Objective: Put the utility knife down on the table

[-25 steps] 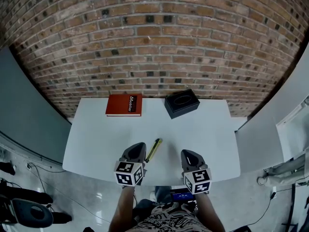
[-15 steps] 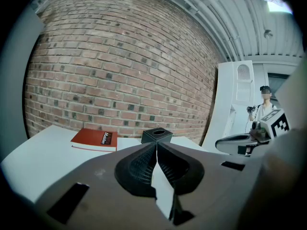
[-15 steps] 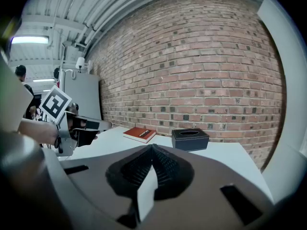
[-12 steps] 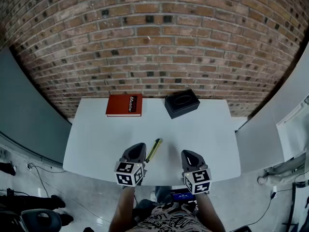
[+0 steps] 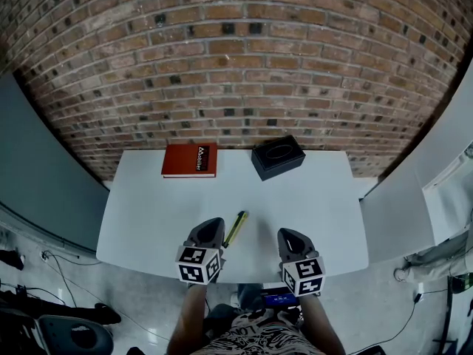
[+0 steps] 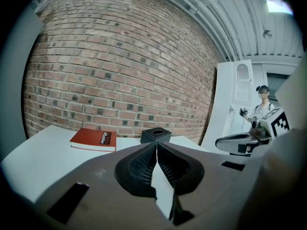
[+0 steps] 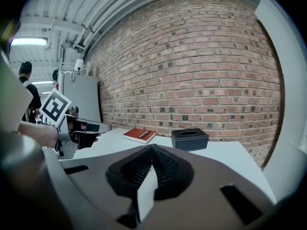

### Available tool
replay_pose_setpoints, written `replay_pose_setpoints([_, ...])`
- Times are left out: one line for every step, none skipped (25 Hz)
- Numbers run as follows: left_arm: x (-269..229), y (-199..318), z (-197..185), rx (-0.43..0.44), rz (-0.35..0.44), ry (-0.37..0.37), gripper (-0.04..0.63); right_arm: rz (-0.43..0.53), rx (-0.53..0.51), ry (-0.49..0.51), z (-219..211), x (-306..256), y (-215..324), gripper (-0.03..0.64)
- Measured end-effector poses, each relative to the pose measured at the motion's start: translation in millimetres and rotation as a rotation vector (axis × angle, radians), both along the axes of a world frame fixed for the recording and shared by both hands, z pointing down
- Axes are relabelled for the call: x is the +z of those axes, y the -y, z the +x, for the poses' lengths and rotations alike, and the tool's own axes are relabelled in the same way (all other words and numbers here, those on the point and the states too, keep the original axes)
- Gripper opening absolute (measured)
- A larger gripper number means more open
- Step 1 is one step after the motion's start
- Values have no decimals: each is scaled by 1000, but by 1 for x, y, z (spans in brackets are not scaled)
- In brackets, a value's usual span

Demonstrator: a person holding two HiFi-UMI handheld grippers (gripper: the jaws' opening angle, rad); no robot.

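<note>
knife: utility knife lies flat on the table, lower centre of the head view, pointing up and slightly right. Neither gripper holds it.
left gripper: left gripper sits just left of the knife's lower end; I can't tell from above whether they touch. In the left gripper view the jaws are together at the tips with nothing between them.
right gripper: right gripper is to the right of the knife and apart from it. Its jaws are also closed and empty, and the knife doesn't show in its view.
other items: red book and black box sit at the far edge of the table, well apart from the knife.
progress: the put-down looks complete, with the knife resting on the table and released.
left to do: nothing on the knife itself as far as I can judge; at most pull the grippers back.
</note>
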State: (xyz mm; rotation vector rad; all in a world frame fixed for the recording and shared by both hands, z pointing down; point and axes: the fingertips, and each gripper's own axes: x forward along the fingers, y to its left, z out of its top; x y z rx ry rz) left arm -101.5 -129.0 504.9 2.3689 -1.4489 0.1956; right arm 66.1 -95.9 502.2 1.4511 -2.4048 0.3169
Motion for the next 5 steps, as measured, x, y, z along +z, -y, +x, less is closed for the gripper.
replay_pose_setpoints([0, 0, 0, 2, 1, 1, 18, 1, 1, 2, 0, 0, 0, 0])
replay_pose_setpoints([0, 0, 0, 3, 2, 2, 18, 2, 2, 1, 0, 0, 1, 0])
replay_pose_setpoints([0, 1, 0, 4, 2, 3, 18, 3, 2, 0, 0, 0, 1, 0])
replay_pose_setpoints([0, 1, 0, 4, 3, 3, 18, 4, 3, -1, 0, 0, 2, 0])
replay_pose_setpoints([0, 1, 0, 5, 3, 2, 18, 5, 4, -1, 0, 0, 2, 0])
